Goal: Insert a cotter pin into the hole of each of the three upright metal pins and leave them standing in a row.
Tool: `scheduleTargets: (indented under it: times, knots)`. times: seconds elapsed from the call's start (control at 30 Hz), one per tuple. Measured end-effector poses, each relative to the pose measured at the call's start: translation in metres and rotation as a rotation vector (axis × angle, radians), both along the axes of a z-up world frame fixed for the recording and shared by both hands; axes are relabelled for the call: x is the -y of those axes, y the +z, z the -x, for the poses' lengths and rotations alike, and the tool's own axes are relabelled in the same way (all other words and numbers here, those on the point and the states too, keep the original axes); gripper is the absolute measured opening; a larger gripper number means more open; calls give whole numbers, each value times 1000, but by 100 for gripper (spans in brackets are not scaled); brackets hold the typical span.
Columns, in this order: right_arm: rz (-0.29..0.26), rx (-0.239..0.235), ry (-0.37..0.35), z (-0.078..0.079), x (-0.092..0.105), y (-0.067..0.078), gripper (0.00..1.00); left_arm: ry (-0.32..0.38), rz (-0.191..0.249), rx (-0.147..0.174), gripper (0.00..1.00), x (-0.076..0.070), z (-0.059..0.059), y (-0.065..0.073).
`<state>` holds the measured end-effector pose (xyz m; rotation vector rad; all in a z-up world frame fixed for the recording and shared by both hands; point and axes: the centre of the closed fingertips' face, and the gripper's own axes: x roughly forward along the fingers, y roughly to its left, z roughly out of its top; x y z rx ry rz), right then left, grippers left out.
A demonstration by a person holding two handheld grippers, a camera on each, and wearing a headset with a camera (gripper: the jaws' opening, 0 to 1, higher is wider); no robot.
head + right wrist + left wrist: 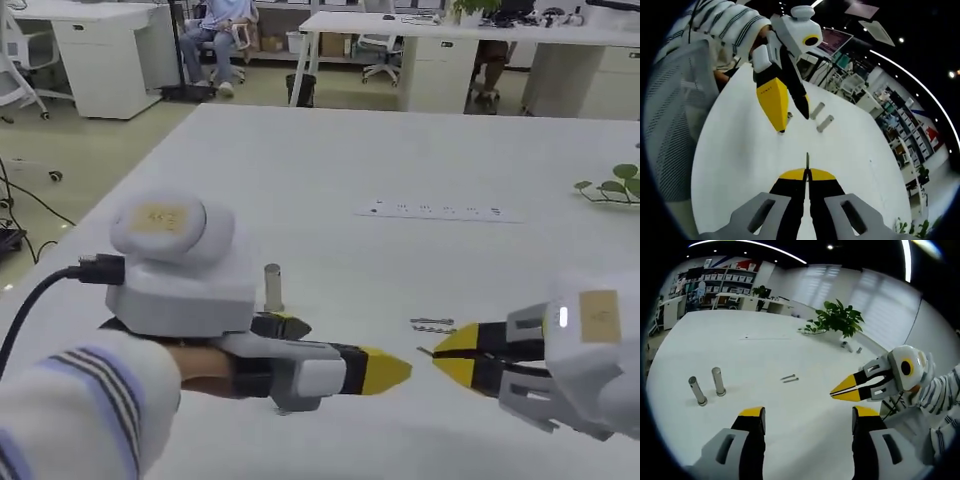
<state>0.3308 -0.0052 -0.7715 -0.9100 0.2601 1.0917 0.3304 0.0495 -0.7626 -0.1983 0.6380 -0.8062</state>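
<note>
Right hand-held gripper (808, 174) clamped shut on thin cotter pin (807, 160), pin poking forward from tips; left hand-held gripper (809, 415) jaws spread wide, empty; upright metal pins (718, 381) stand side by side on surface (765, 350), well apart from both grippers; spare cotter pins (788, 378) lie flat between. Risks: cotter pin pinched only at tail could swivel or slip on contact; missed hole means sideways shove, toppling unsteadied upright pin; holes too small to see here.

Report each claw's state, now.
Left claw: open, empty.
Right claw: closed on a cotter pin.
</note>
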Motion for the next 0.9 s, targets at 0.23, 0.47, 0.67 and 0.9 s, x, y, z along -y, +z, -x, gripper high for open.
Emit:
scheduleTargets:
  times: [0.23, 0.47, 0.67, 0.9]
  knots:
    - [3, -5, 15, 4, -6, 0, 2, -35, 29, 43, 40, 12, 1, 5]
    - [7, 2, 28, 7, -11, 1, 2, -49, 57, 4, 34, 20, 5, 3]
    - [9, 8, 43, 9, -15, 2, 2, -48, 89, -49, 19, 25, 8, 2]
    - [8, 22, 57, 10, -20, 5, 2, -25, 119, -89, 11, 23, 7, 4]
